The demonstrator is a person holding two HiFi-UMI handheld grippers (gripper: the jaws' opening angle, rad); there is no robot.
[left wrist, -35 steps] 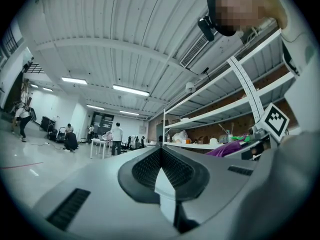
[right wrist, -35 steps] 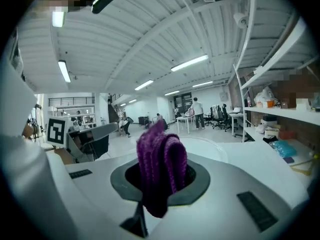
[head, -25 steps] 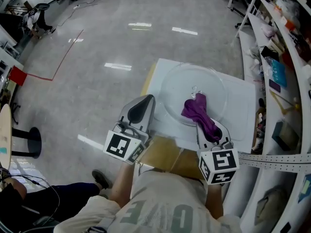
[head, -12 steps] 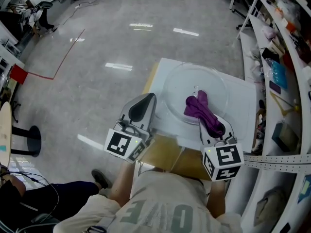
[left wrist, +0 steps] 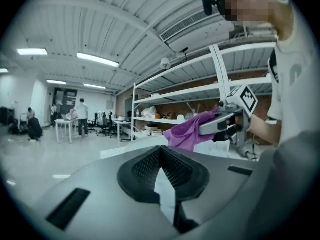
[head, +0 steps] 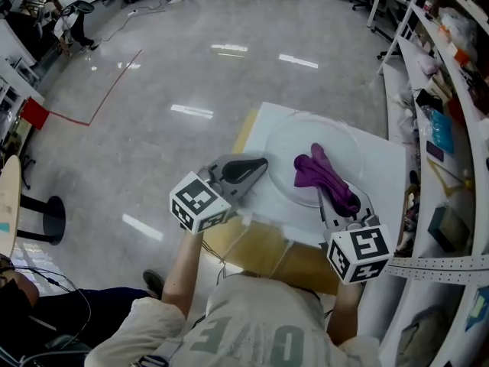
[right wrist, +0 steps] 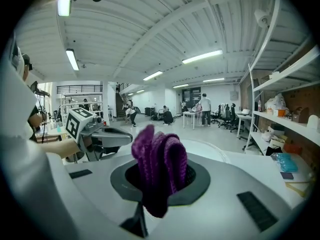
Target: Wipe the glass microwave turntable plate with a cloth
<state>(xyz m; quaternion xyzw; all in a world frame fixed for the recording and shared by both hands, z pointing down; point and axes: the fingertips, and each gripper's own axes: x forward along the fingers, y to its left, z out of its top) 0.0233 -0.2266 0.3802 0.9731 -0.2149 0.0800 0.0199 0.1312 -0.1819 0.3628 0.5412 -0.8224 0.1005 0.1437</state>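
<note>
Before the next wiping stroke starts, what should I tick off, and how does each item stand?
1. Purple cloth clamped in the right tool: ok, jaws closed on it.
2. Cloth over the glass plate: ok in the head view.
3. Cloth pressing on the glass: cannot tell.
4. Left tool empty, jaws together: ok.
5. Left tool steadying the plate: cannot tell; its tip is at the plate's left rim, contact unclear.
6. Plate flat on the white board: ok.
</note>
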